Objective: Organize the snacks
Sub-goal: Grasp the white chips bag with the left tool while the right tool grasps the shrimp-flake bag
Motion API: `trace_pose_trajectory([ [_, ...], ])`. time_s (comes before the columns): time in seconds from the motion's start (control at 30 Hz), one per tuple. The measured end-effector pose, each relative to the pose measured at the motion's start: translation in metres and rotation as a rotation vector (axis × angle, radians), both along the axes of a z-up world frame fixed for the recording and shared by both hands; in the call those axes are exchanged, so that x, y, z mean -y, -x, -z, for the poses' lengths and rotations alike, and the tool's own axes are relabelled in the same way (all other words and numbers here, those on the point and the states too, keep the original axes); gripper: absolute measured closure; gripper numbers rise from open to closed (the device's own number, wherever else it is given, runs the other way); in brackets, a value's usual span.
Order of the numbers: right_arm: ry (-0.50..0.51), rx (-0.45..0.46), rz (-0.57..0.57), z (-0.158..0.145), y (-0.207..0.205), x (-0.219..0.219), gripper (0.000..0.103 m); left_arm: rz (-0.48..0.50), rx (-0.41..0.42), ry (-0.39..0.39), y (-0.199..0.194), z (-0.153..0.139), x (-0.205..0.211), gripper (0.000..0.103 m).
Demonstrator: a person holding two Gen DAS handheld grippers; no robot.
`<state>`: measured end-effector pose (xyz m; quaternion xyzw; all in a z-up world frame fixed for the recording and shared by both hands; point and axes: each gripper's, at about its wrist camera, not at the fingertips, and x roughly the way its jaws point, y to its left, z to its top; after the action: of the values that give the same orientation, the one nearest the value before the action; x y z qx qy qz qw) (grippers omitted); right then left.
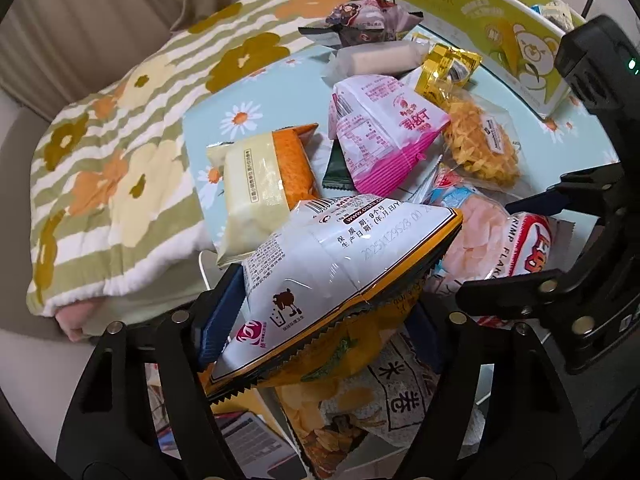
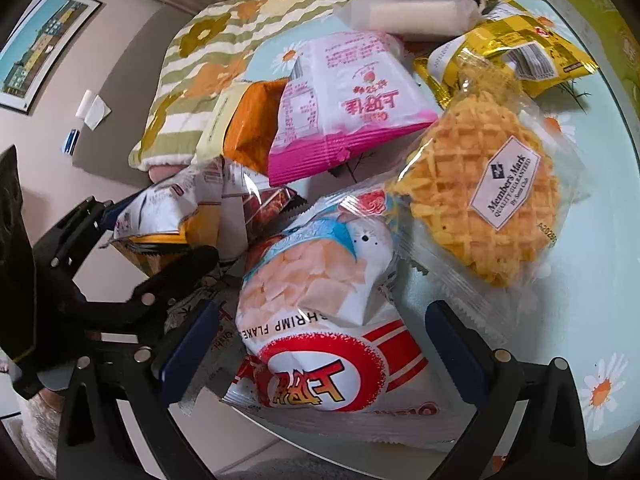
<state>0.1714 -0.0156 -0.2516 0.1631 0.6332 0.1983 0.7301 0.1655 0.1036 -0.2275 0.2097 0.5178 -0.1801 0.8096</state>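
snacks are heaped on the daisy-print surface [image 2: 600, 216]. your left tool [image 1: 320, 320] is clamped on the white-and-yellow chip bag [image 1: 340, 276], lifting it off the pile. your right tool [image 2: 320, 344] stands wide around the "shrimp flakes" bag [image 2: 316, 320], not gripping. waffle [image 2: 480, 200] reads "member's mark".

At ten o'clock from the pile we see a quilt [image 1: 116, 168] with green stripes and orange and olive flowers, folded beside the bench [image 2: 592, 292] in its pale blue daisy-print cloth. Behind the quilt stand beige curtains [image 1: 100, 20]. In the right wrist view, a framed picture [image 2: 38, 46] hangs at ten o'clock on the wall [image 2: 132, 28].
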Motion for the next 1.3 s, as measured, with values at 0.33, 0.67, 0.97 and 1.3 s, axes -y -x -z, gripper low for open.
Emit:
trace_pose_trajectory([
  [0.33, -0.025, -0.017, -0.026, 0.013, -0.004, -0.009, 0.014, -0.024, 0.032, -0.015, 0.007, -0.016, -0.006, 0.032],
  [0.67, -0.05, 0.027, -0.076, 0.0, 0.004, -0.009, 0.041, -0.057, 0.053, -0.004, 0.018, -0.031, -0.006, 0.032],
  [0.97, -0.07, 0.124, -0.097, -0.042, 0.012, -0.009, 0.043, -0.098, 0.12, 0.04, 0.029, -0.073, -0.011, 0.032],
  [1.3, -0.057, 0.276, -0.033, -0.104, 0.01, 0.034, 0.043, -0.082, 0.247, 0.085, 0.022, -0.134, 0.009, 0.032],
])
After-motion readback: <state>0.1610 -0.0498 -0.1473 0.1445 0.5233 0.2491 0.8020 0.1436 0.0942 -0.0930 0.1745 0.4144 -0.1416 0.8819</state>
